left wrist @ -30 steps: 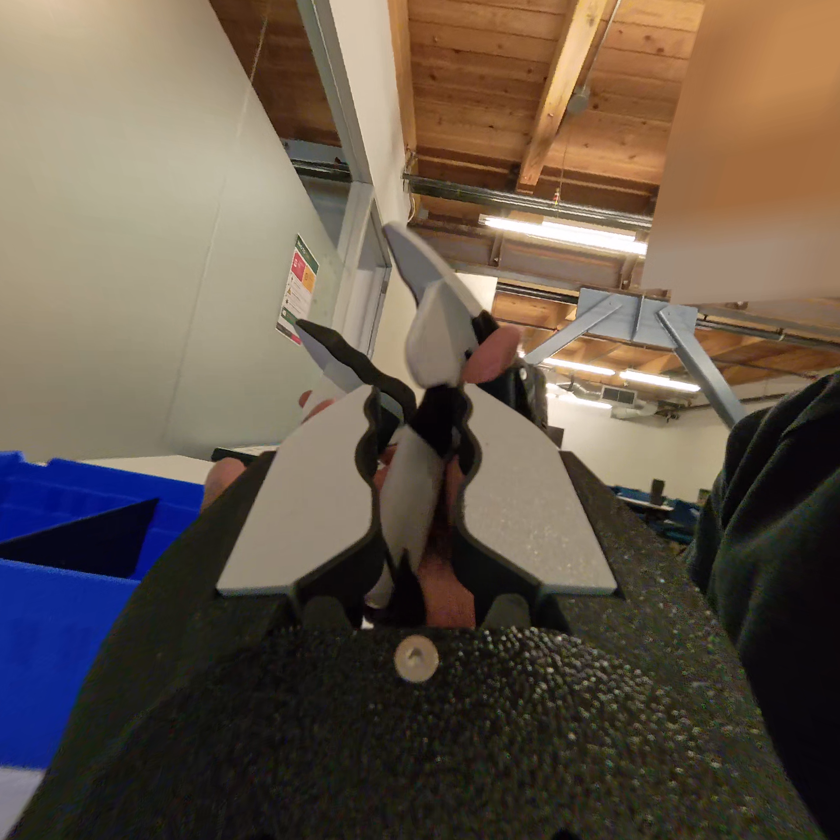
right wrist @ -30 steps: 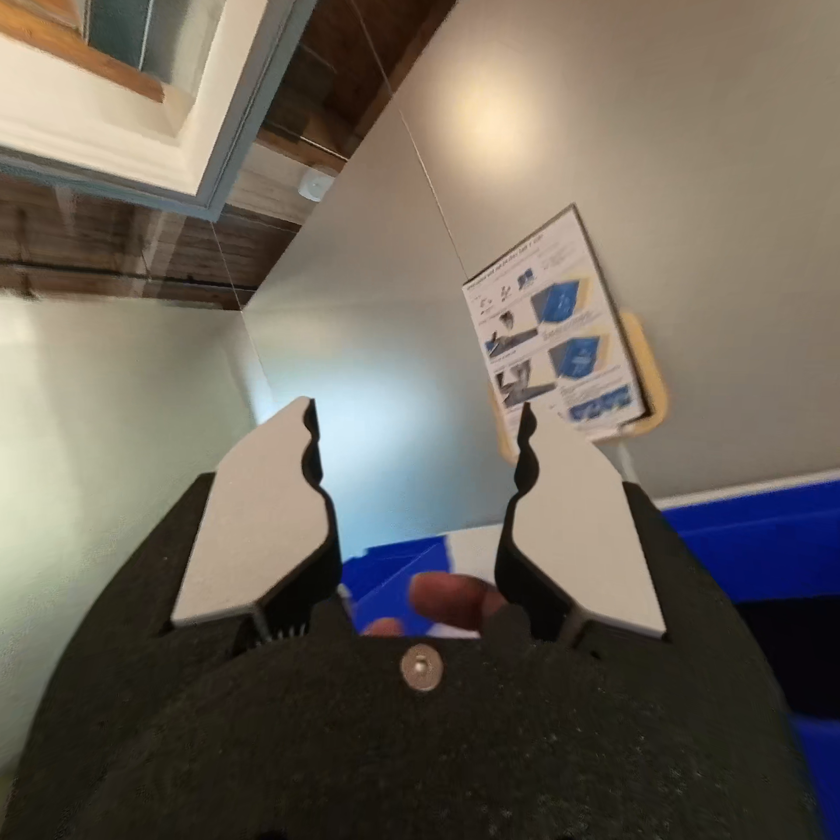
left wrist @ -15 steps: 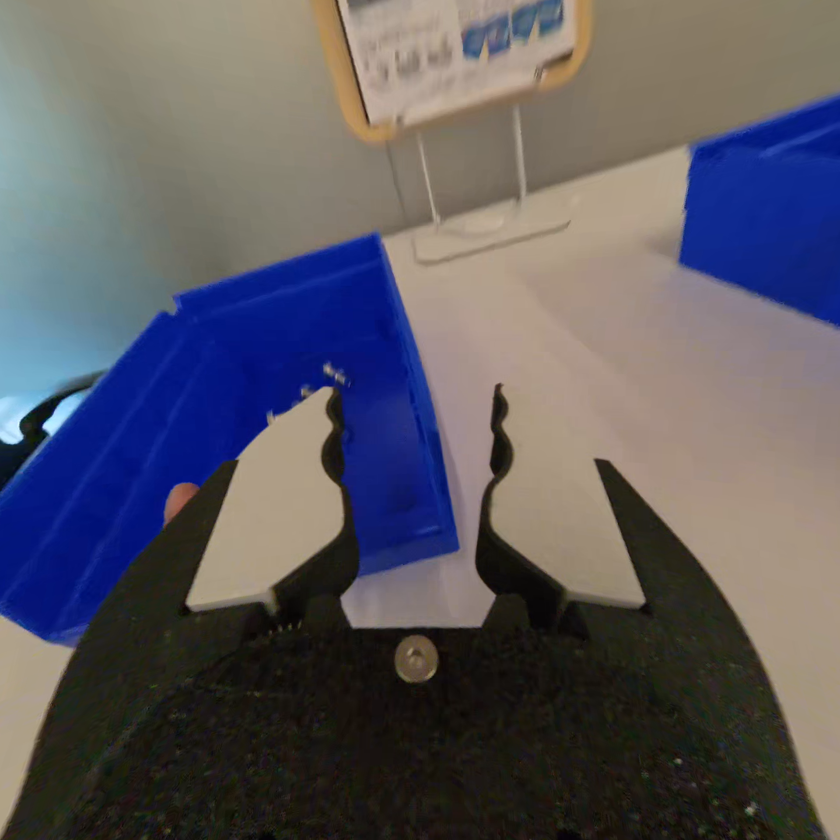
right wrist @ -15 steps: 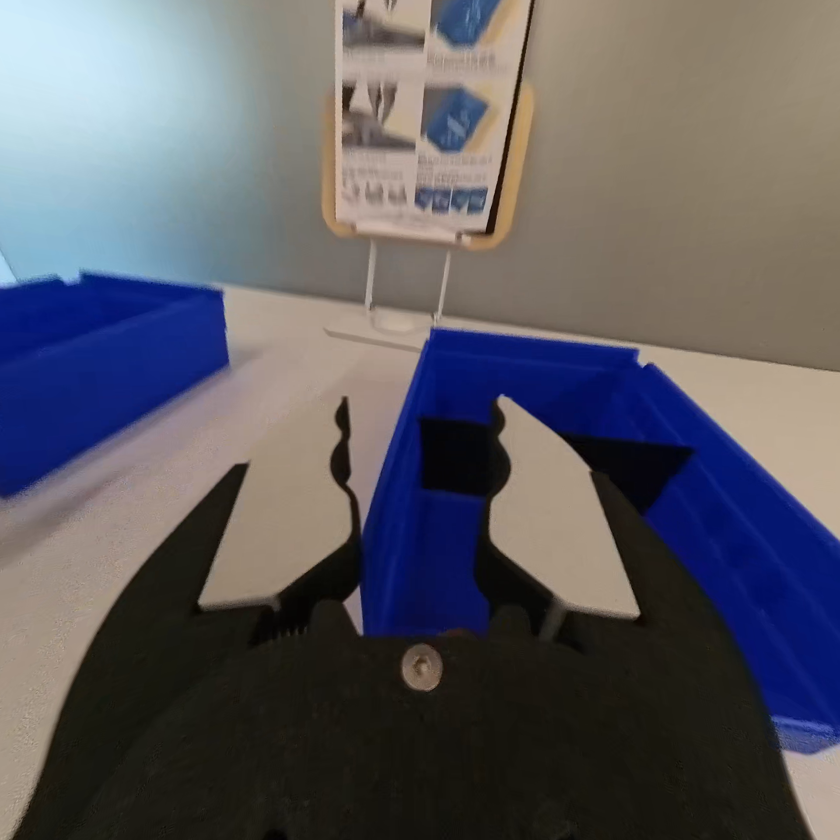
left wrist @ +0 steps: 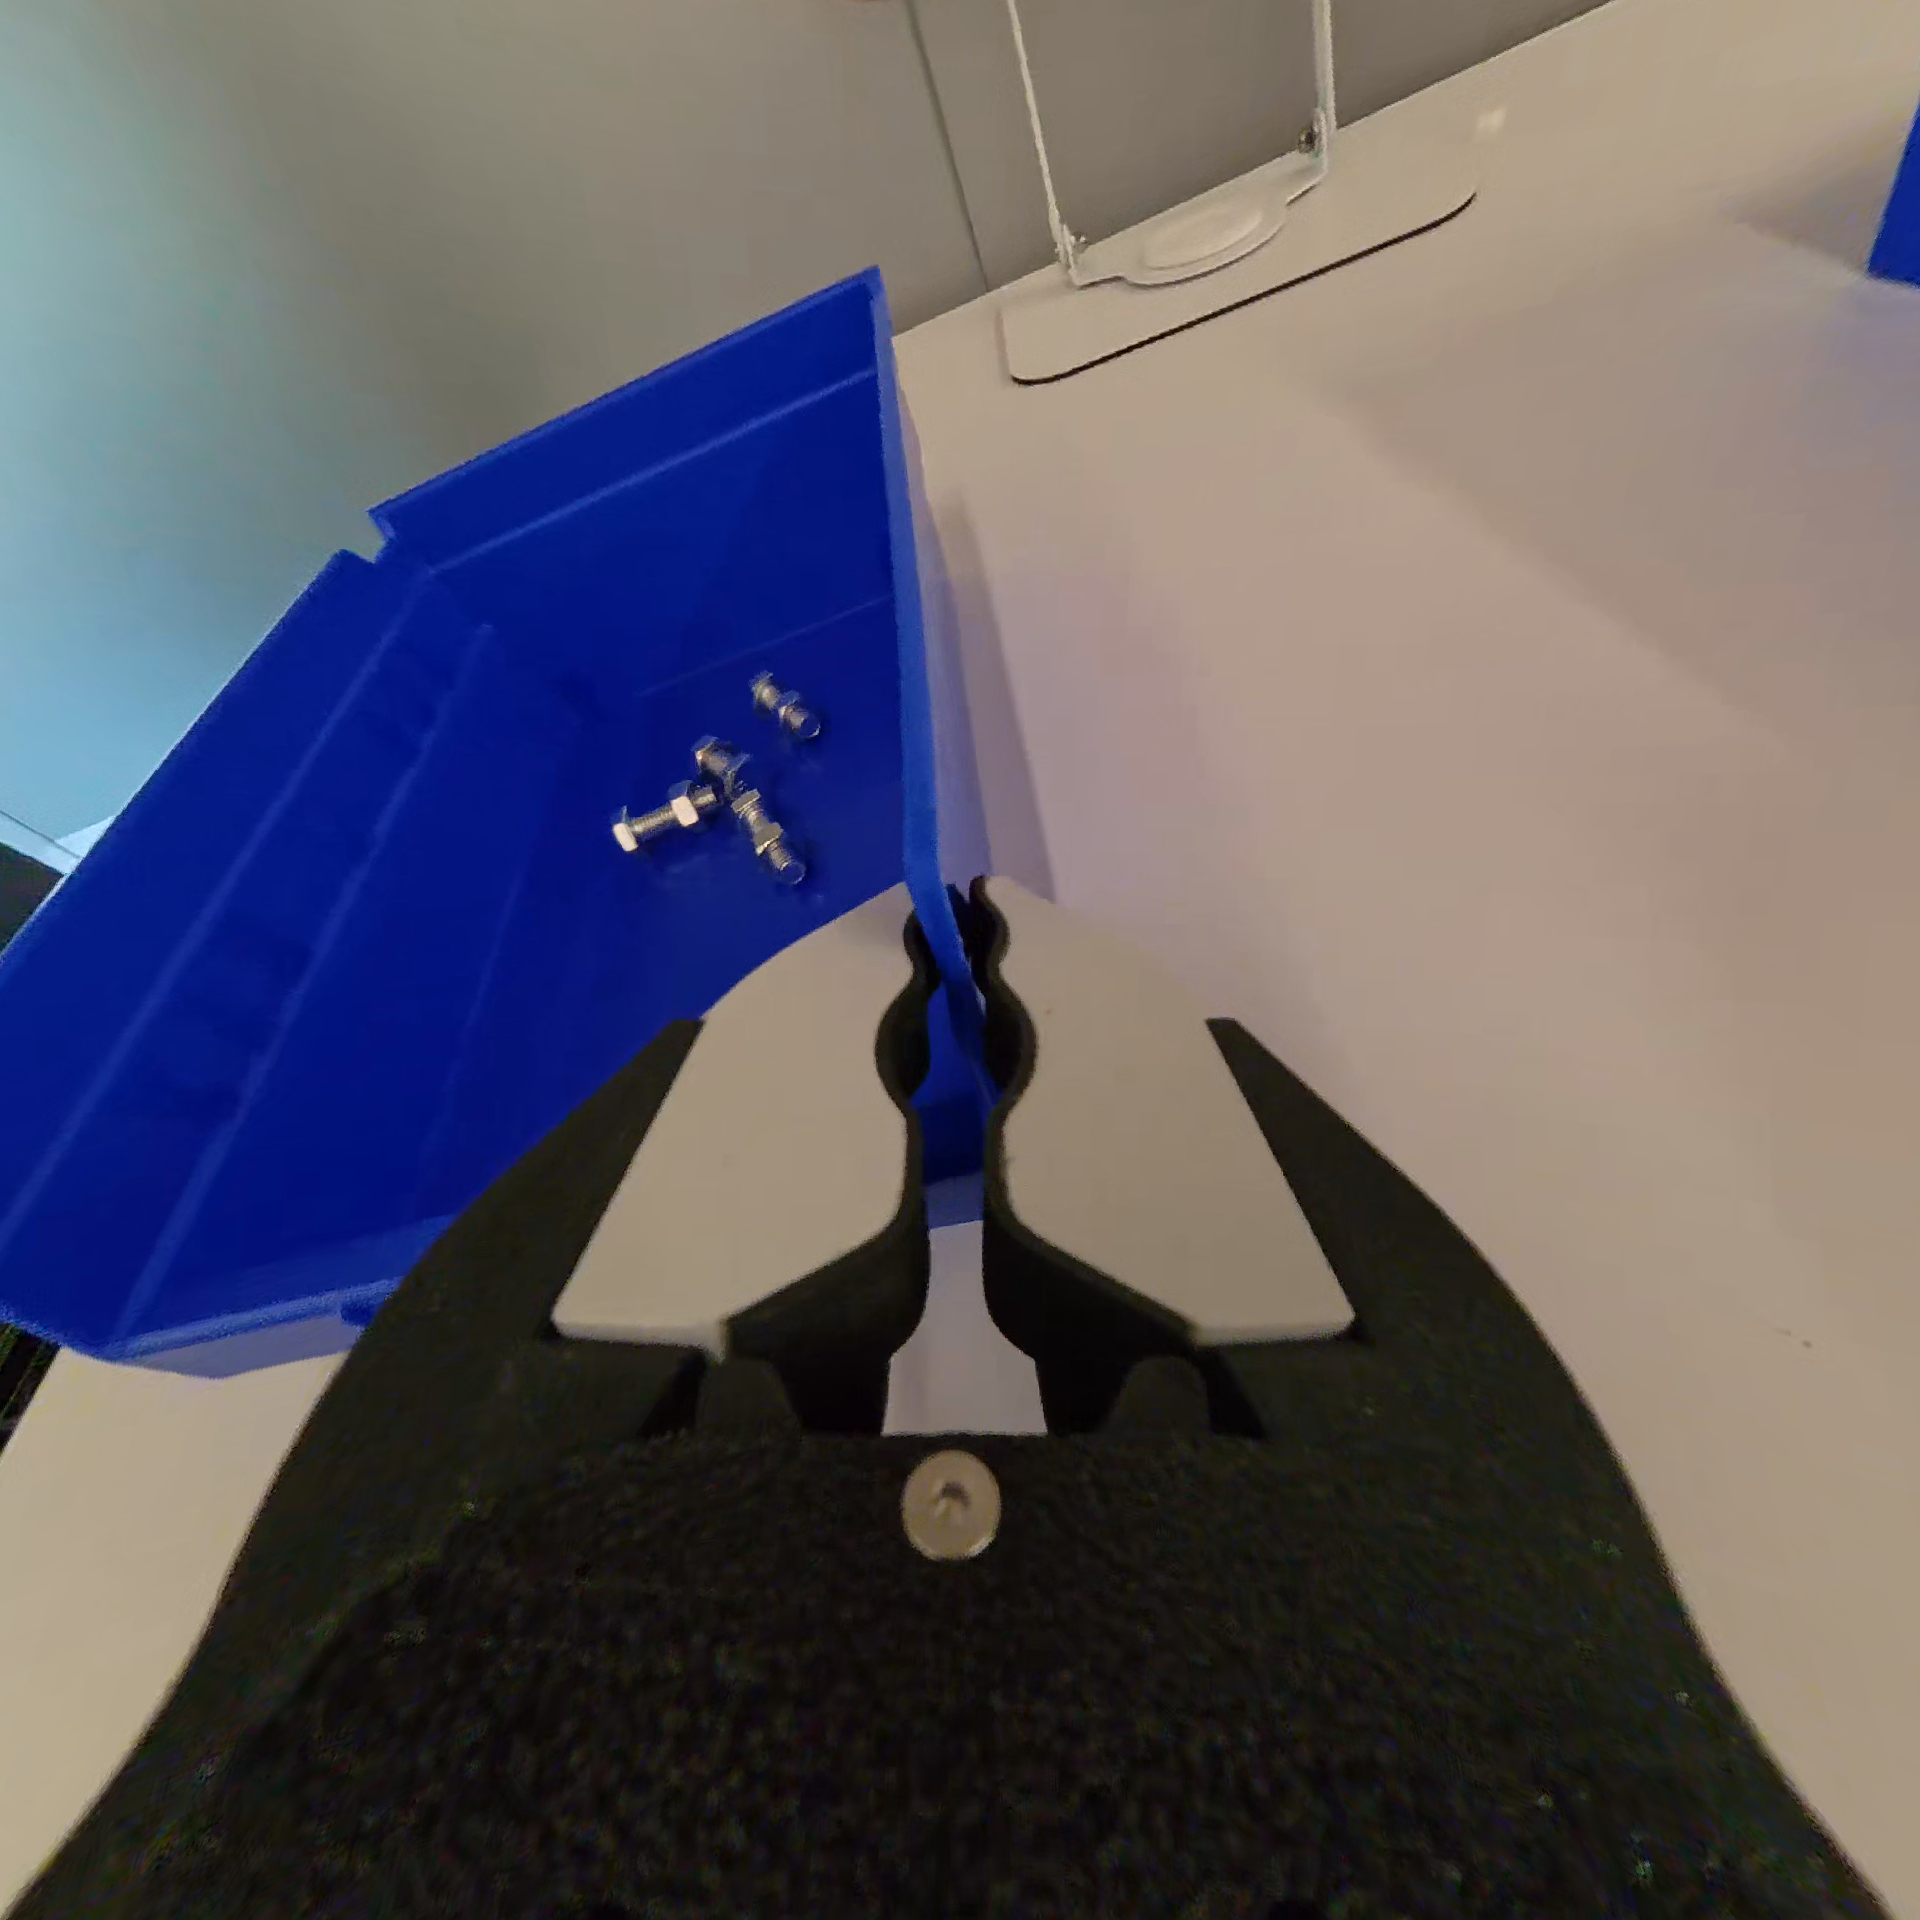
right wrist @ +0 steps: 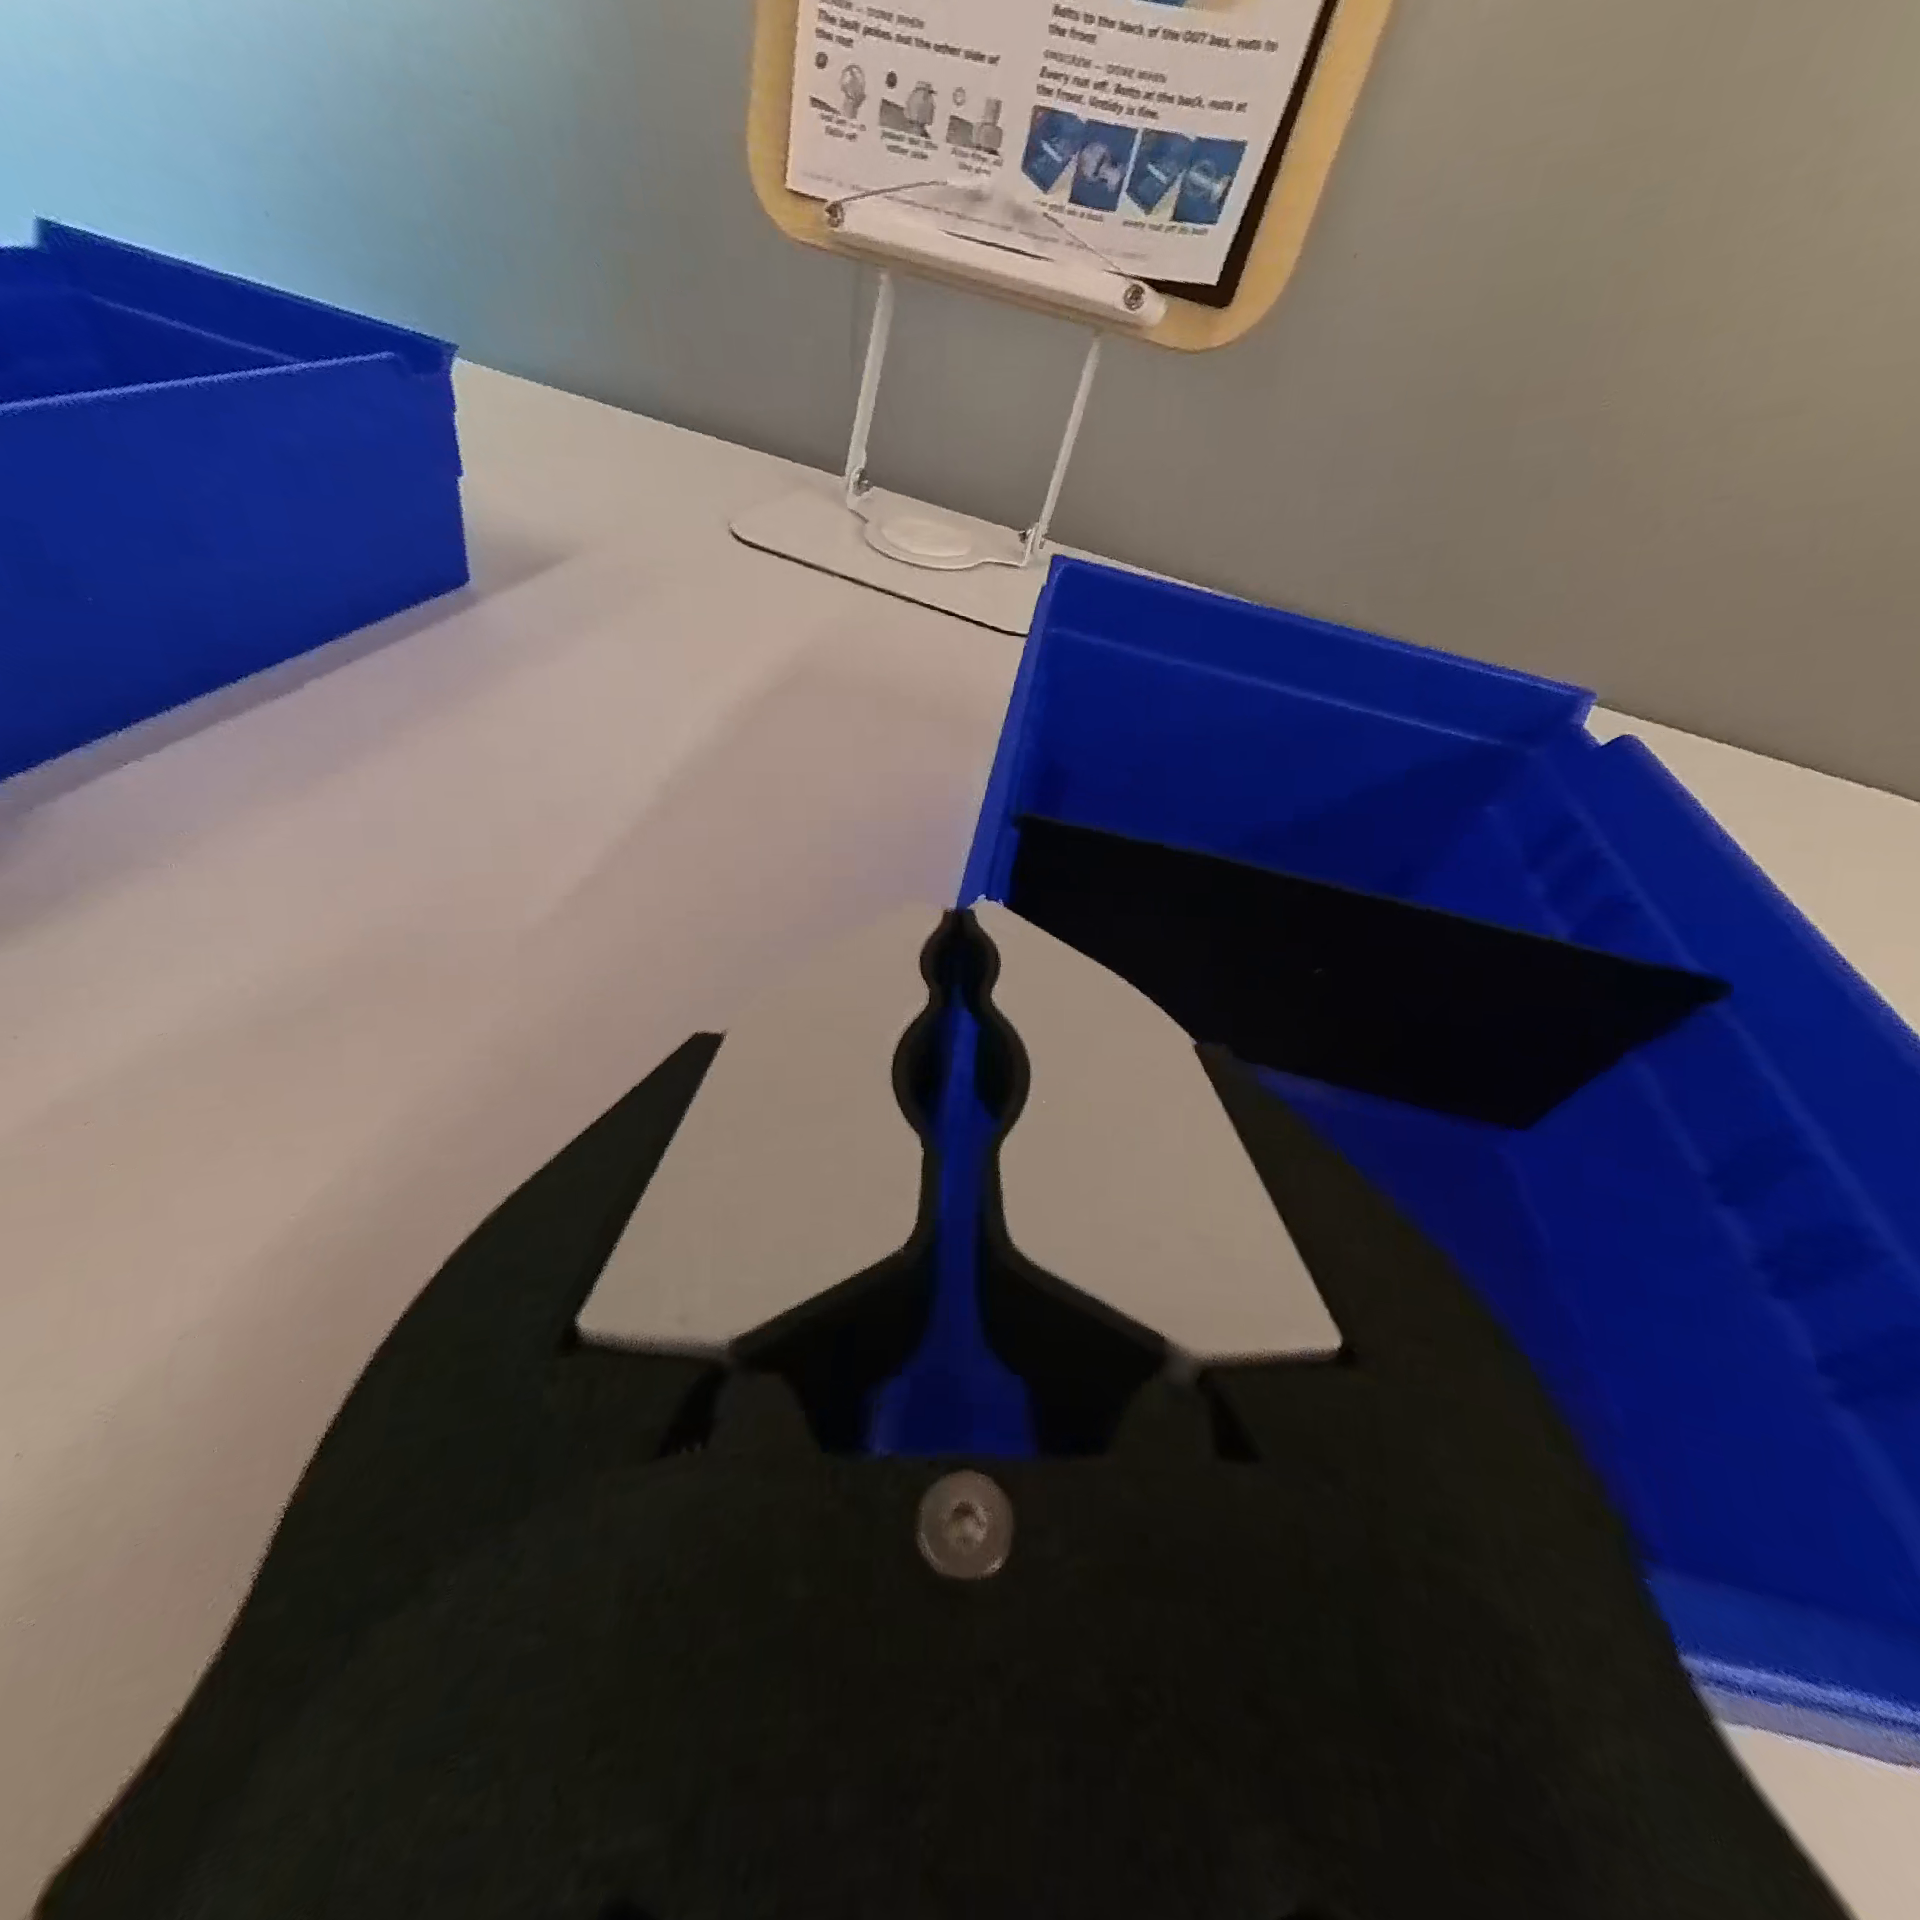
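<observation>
Evidently we pinch each blue bin's wall: left gripper [left wrist: 948, 914] beside the bolts [left wrist: 717, 795], right gripper [right wrist: 961, 925] by the black divider [right wrist: 1351, 966].

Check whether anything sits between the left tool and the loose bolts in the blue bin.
Nothing visible does. The left tool is clamped on the right wall of the blue bin, one finger inside it. The bolts lie on the bare bin floor ahead and to the left of that finger.
</observation>
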Available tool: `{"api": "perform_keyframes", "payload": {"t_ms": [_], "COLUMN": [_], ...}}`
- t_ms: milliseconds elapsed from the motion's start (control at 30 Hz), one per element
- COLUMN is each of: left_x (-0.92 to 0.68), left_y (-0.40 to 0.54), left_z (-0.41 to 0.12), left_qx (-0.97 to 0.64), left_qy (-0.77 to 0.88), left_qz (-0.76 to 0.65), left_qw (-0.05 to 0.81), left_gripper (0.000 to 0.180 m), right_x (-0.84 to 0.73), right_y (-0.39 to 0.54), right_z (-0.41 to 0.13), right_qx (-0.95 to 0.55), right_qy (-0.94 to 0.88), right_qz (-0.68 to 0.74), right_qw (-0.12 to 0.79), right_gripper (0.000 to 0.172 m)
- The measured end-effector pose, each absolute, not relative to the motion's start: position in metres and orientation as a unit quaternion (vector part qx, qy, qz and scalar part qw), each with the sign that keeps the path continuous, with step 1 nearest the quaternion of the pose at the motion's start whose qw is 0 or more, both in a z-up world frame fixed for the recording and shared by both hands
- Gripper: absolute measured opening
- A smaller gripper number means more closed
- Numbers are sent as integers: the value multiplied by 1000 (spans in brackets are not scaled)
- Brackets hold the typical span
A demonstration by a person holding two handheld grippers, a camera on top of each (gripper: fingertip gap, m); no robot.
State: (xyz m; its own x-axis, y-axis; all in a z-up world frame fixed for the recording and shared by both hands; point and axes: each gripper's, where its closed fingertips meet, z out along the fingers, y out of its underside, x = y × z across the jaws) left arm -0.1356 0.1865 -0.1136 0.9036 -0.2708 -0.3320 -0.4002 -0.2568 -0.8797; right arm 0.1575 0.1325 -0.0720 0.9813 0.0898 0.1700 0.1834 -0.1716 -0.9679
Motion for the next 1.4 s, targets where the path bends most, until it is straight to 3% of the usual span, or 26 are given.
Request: {"api": "perform_keyframes", "payload": {"t_ms": [967, 1133, 1267, 1400], "left_x": [-148, -143, -130, -68], "left_y": [218, 208, 180, 157], "left_z": [-112, -91, -40, 2], "left_qx": [-796, -772, -717, -652], "left_qy": [167, 163, 155, 140], "left_qz": [51, 21, -41, -218], "left_qw": [579, 614, 679, 712], "left_gripper": [3, 5, 1, 2], "right_x": [261, 260, 257, 220], "right_y": [182, 178, 170, 166], "right_z": [-73, -72, -64, -44], "right_qx": [-764, -760, -755, -733], "right_qy": [27, 31, 34, 37], "right_qz": [-139, -132, -127, -39], "right_qw": [630, 635, 642, 678], "right_gripper": [0, 0, 13, 32]}}
